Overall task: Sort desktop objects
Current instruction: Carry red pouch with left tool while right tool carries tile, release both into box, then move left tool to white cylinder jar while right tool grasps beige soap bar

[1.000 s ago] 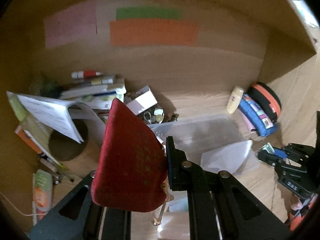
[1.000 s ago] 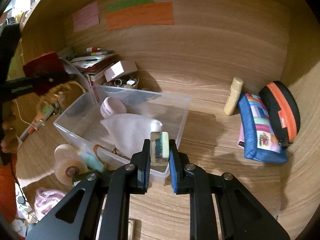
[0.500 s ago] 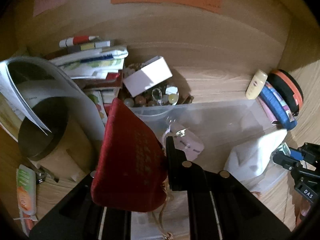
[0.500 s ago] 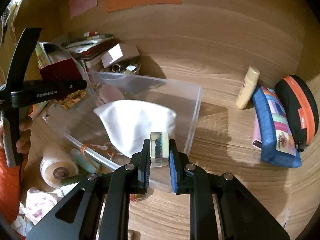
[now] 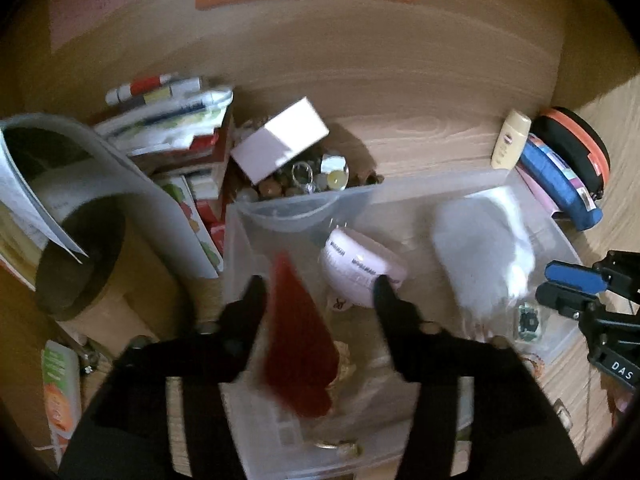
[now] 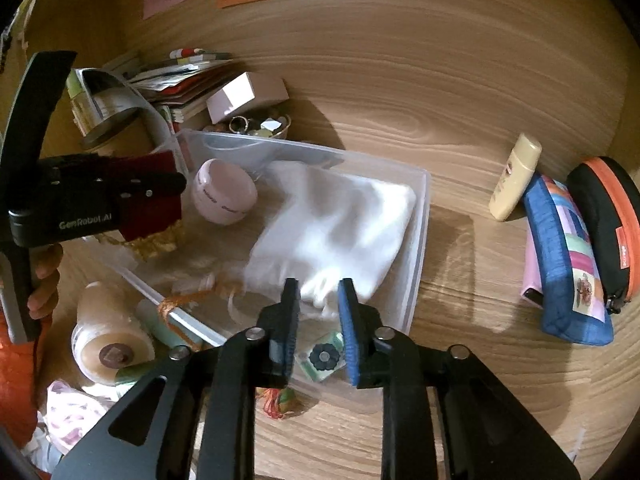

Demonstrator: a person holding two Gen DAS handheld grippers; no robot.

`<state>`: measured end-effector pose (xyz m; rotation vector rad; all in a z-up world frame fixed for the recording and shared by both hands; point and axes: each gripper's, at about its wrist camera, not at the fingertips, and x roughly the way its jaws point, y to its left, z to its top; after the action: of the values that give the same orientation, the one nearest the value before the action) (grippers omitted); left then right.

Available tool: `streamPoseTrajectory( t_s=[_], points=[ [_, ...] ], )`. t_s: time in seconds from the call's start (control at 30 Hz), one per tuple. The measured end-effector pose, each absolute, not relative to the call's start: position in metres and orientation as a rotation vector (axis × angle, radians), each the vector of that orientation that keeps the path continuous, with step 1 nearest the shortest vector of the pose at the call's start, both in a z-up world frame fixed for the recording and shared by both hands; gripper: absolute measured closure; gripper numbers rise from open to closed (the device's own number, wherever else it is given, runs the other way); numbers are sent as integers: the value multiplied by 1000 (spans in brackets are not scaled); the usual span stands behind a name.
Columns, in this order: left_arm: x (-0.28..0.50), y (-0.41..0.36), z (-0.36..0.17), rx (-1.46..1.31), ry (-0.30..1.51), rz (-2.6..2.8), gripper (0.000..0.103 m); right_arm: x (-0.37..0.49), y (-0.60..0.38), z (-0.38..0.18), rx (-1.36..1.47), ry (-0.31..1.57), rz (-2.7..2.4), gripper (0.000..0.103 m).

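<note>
Left tongs (image 5: 318, 286) are opening, the red pouch (image 5: 298, 344) loose between them over the bin (image 5: 496, 178). Right tongs (image 6: 318, 296) are opening too, the small square block (image 6: 324, 356) lying free beneath them in the bin.

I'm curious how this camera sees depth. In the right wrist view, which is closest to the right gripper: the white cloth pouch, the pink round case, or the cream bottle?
From the right gripper:
1. White cloth pouch, just ahead, inside the clear bin.
2. Pink round case, further back left in the bin.
3. Cream bottle, far right on the desk, outside the bin.
</note>
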<state>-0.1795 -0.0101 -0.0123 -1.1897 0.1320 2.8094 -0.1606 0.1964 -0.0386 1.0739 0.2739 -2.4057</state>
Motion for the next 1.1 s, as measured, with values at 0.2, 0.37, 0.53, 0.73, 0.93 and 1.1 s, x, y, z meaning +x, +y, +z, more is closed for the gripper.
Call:
streamPoseTrajectory(
  t_s=[0.2, 0.37, 0.53, 0.73, 0.93, 1.1],
  points=[
    [-170, -4, -4, -1113, 159, 2826, 29, -148, 201, -29, 1039, 281, -2423, 60],
    [-159, 2, 2, -1077, 201, 2839, 29, -136, 209, -20, 1008, 270, -2442, 44],
    [-141, 6, 8, -1068, 247, 2857, 29, -122, 217, -10, 972, 251, -2456, 23],
    [-123, 9, 14, -1061, 247, 2870, 16, -104, 225, 0, 949, 259, -2474, 21],
    [-97, 2, 18, -1056, 239, 2889, 8, -85, 237, 3, 943, 264, -2504, 20],
    [-80, 1, 12, -1075, 265, 2882, 8, -75, 249, -3, 964, 248, -2501, 19]
  ],
)
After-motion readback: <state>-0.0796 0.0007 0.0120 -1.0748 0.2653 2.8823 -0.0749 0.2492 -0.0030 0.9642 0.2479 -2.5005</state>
